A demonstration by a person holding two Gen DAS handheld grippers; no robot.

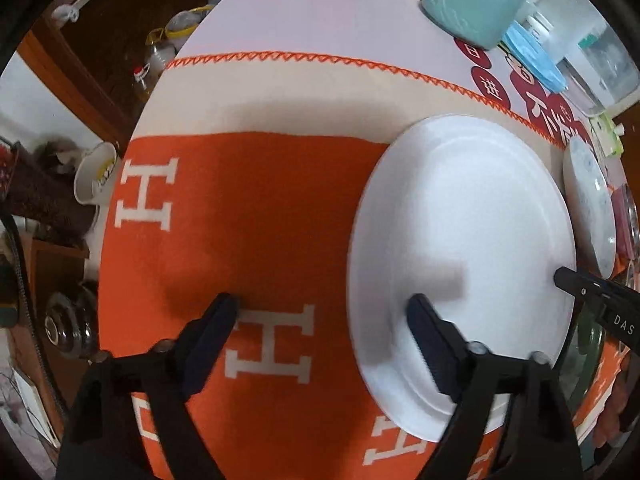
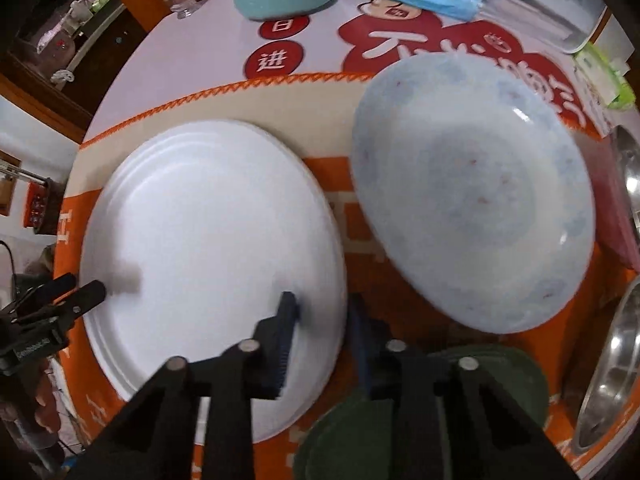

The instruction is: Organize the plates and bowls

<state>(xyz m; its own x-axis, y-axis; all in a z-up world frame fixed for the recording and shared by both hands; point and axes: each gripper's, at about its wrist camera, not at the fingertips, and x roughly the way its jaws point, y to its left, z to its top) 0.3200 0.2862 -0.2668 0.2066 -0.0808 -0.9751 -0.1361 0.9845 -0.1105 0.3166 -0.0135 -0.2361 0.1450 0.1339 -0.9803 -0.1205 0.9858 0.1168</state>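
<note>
i'm working both grippers on the white plate (image 2: pixel 212 248), which is lying flat on the orange blanket (image 1: pixel 248 216) covering the surface. my right gripper (image 2: pixel 322 320) is straddling the plate's right rim, one finger over the plate, the other outside on the blanket; jaws are narrowed around the rim, but i can't tell whether the pads are actually pressing yet. my left gripper (image 1: pixel 324 312) is bracketing the opposite rim, jaws still gaping, nothing gripped.

judging handling: glazed ceramic, stiff, slick, breakable, fairly heavy for a thin edge pinch. i'm guessing the rim is the only hold, best taken on both sides, since it could slip or tilt out.

the patterned bowl-plate (image 2: pixel 468 208) is sitting just beside it to the right, a dark green dish (image 2: pixel 348 432) near my right gripper, steel bowls (image 2: pixel 616 364) at the far right edge.

the blanket is soft with white h letters. behind it, a teal mug (image 1: pixel 472 0), a clear container (image 1: pixel 592 52). cluttered room, wooden furniture around.
</note>
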